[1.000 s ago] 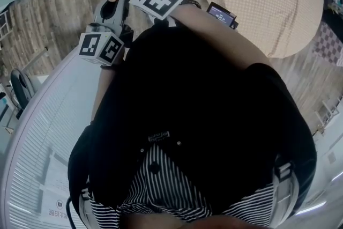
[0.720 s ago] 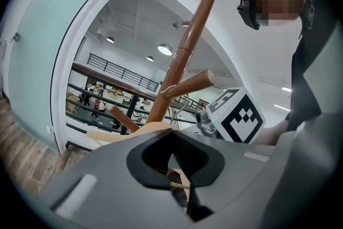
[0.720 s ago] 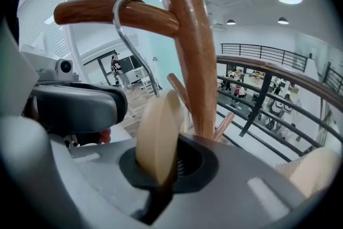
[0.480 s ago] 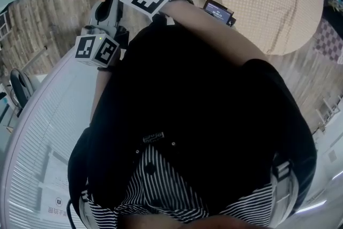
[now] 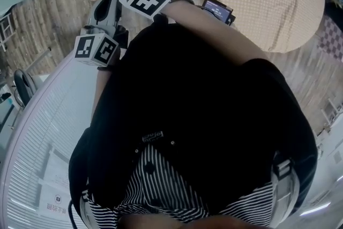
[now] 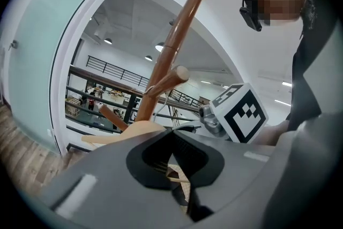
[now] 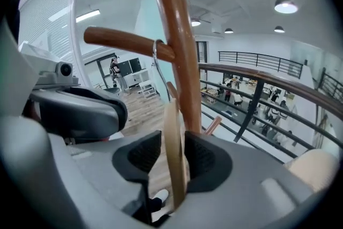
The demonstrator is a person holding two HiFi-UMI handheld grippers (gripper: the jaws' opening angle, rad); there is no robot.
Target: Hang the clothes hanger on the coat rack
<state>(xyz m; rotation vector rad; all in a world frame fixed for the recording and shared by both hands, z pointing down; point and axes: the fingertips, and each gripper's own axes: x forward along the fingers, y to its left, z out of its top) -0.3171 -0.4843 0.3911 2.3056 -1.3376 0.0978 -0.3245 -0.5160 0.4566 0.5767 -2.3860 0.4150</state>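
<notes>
Clothes hanger (image 7: 172,153), hung on the coat rack (image 7: 174,45), stands edge-on between our right gripper's (image 7: 171,161) fingers, which have just been opening, leaving room on either side. Our left gripper's (image 6: 174,161) fingers clamp its arm, the contact half hidden.

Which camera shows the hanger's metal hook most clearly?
The right gripper view: the hook loops over the rack's peg in plain sight. The left gripper view shows only a thin wire below the peg; the head view, a tiny glimpse.
</notes>
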